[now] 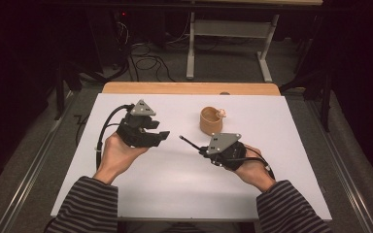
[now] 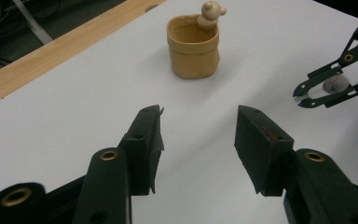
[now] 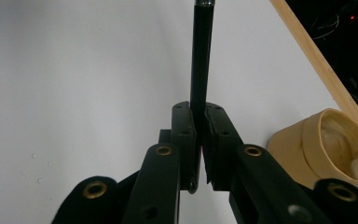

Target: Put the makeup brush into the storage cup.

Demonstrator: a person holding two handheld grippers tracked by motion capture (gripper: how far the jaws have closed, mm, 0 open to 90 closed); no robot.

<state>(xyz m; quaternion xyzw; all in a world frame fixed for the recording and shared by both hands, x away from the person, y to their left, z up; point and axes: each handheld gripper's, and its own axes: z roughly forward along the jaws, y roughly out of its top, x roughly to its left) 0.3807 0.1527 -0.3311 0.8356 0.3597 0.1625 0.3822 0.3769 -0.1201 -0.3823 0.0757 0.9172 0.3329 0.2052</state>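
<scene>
The black pen (image 1: 188, 142) juts from the right gripper (image 1: 205, 150) near the middle of the white table (image 1: 175, 184) in the high view, its tip aimed toward ten o'clock. The right hand (image 1: 250, 167) holds that gripper at about five o'clock from the table's centre. The left gripper (image 1: 161, 136) sits in the left hand (image 1: 119, 153) at about nine o'clock, well apart from the pen's tip, and its jaws stand apart around bare air. A tan cup (image 1: 210, 121) stands at about one o'clock, near the right gripper, with a small pale figure (image 1: 221, 113) on its rim.

In the left gripper view, the left gripper (image 2: 198, 140) has its two black jaws spread, with nothing but tabletop between them. The tan cup (image 2: 193, 46) stands upright at twelve o'clock, the figure (image 2: 210, 11) perched on its far edge. At three o'clock the right gripper (image 2: 303, 95) comes in; something small and grey shows beside its arms, too blurred to name.

In the right gripper view, the right gripper (image 3: 200, 121) has its jaws pressed together on the pen (image 3: 201, 60), which runs straight up toward twelve o'clock. The cup (image 3: 317, 149) lies at four o'clock, just beside the right jaw, under the table's wooden edge strip (image 3: 326, 70).
</scene>
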